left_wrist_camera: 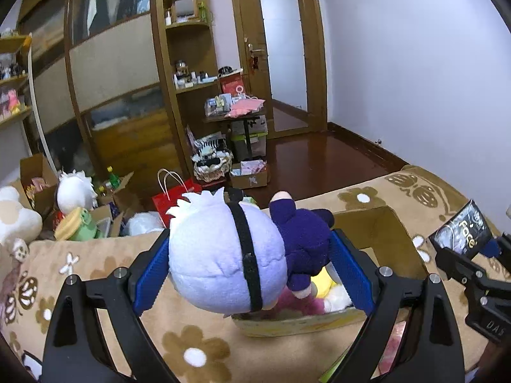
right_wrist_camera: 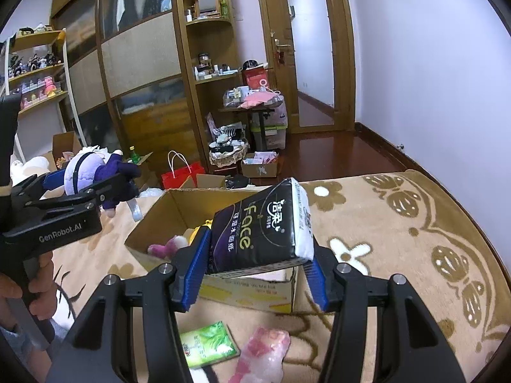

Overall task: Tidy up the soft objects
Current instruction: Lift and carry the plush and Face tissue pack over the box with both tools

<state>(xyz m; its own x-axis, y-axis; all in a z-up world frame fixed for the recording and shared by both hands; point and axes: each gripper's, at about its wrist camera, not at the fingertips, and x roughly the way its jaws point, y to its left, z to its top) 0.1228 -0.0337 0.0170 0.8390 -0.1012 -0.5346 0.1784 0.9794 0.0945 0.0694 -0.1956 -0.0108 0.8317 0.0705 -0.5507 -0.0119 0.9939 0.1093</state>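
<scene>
Both loads were lifted over the open brown cardboard box (right_wrist_camera: 159,220) on the flowered beige blanket (right_wrist_camera: 399,229). The left gripper (left_wrist_camera: 249,265) clamped a white-haired, purple-clothed plush doll (left_wrist_camera: 230,255); the right gripper (right_wrist_camera: 255,271) clamped a black soft tissue pack (right_wrist_camera: 262,233). Next, probably, lowering each into the box, which already held pink, yellow and white plush toys (right_wrist_camera: 169,244).

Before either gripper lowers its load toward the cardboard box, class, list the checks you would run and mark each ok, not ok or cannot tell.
1. Left gripper clamped on the plush doll: ok.
2. Right gripper clamped on the tissue pack: ok.
3. Cardboard box open on top: ok.
4. Room left among the soft toys inside: cannot tell.
5. Grippers apart from each other: ok.
</scene>
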